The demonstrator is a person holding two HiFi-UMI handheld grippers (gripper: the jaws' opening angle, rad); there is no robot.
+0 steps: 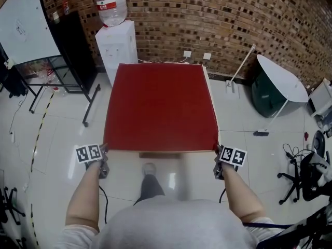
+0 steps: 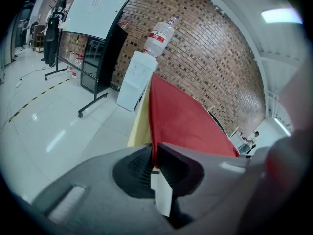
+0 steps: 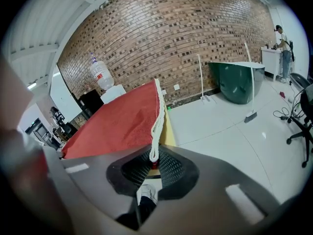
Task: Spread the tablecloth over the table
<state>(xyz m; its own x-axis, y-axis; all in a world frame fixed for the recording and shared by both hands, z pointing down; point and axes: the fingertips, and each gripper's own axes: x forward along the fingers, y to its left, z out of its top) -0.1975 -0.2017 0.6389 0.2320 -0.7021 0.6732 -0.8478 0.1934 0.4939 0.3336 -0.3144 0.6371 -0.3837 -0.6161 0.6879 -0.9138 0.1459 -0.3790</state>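
Observation:
A red tablecloth (image 1: 161, 105) lies spread flat over a square, pale-edged table (image 1: 209, 90) in the head view. My left gripper (image 1: 105, 150) is shut on the cloth's near left corner. My right gripper (image 1: 217, 150) is shut on the near right corner. In the left gripper view the red tablecloth (image 2: 181, 119) runs out from between the closed jaws of the left gripper (image 2: 153, 161), the yellowish table edge (image 2: 139, 124) beside it. In the right gripper view the right gripper (image 3: 154, 163) pinches the tablecloth (image 3: 122, 124) by its white hem (image 3: 157, 121).
A white water dispenser (image 1: 116, 43) with a bottle stands just behind the table. A whiteboard on a black wheeled frame (image 1: 33, 25) is at the back left. A folded green table (image 1: 275, 87) leans at right, an office chair (image 1: 306, 173) near it. My leg and shoe (image 1: 149, 178) stand below the table's near edge.

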